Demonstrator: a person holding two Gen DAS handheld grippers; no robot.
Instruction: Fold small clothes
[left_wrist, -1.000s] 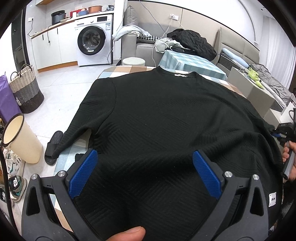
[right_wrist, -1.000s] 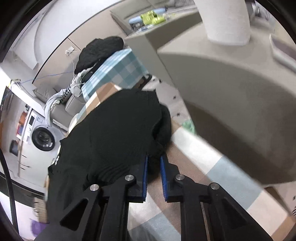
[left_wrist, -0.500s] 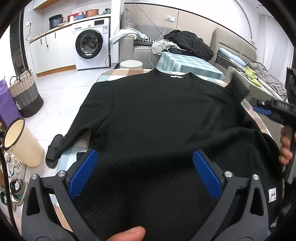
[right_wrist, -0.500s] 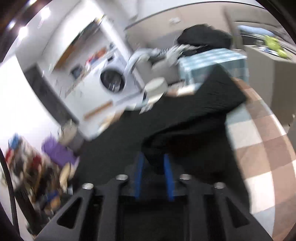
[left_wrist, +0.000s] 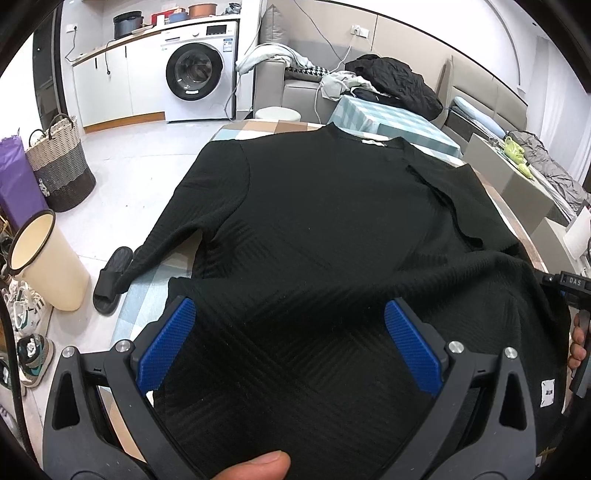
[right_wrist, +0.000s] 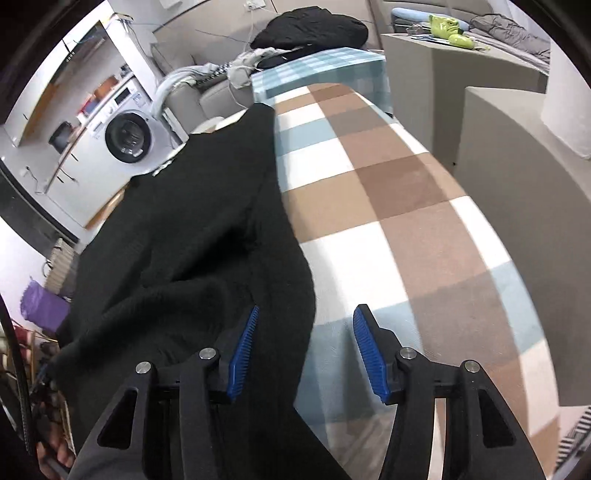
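Roughly a third in, by my read. Black sweater (left_wrist: 317, 236) lies flat on the checked tabletop (right_wrist: 406, 206), collar at the far end by the teal-checked cloth, hem at my end. So its long axis runs straight away from me, neck pointing at the sofa.

Done: my right-side sleeve is folded in over the body; its edge runs diagonally across the chest in the left wrist view. Left to do: the other sleeve hangs off the tabletop edge toward the slipper (left_wrist: 110, 277) on the floor, it needs folding in, then the body wants folding hem to collar.

Left tongs (left_wrist: 291, 343) stand wide, hem fabric between the pads but no pinch visible. Right tongs (right_wrist: 306, 354) sit at mid gap and are closing slightly; the sweater's side edge lies between the blue pads, nearer the left one, not pressed. Neither pair holds anything.
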